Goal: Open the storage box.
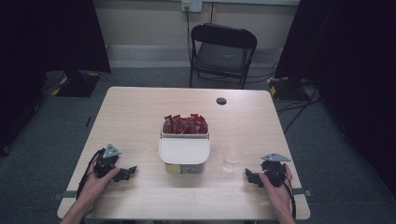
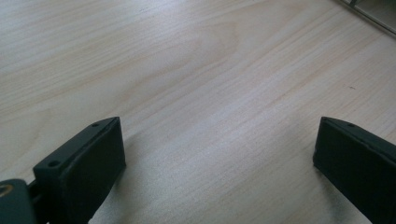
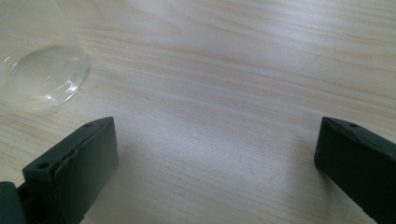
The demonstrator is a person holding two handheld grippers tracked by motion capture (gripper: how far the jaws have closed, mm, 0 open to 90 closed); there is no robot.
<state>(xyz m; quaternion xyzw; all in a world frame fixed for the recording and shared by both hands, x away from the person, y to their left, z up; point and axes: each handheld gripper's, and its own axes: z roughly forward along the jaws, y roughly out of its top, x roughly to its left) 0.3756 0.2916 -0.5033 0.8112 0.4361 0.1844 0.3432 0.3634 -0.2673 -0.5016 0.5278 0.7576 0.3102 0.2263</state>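
A white tub [image 1: 163,132] stands at the table's middle, its far half packed with red packets [image 1: 185,124]. A white lid [image 1: 184,151] covers its near half. A clear plastic cup [image 1: 232,158] stands just right of the tub and appears again as the clear cup [image 3: 42,74] at the upper left of the right gripper view. My left gripper [image 1: 128,172] rests on the table left of the tub, open, with bare wood between its jaws [image 2: 219,158]. My right gripper [image 1: 250,177] lies near the cup, also open and holding nothing [image 3: 217,158].
The light wooden table [image 1: 140,112] has a small black round cap [image 1: 221,101] near its far edge. A black folding chair [image 1: 223,51] stands behind the table. Dark curtains hang at both sides, and cables lie on the floor at the right.
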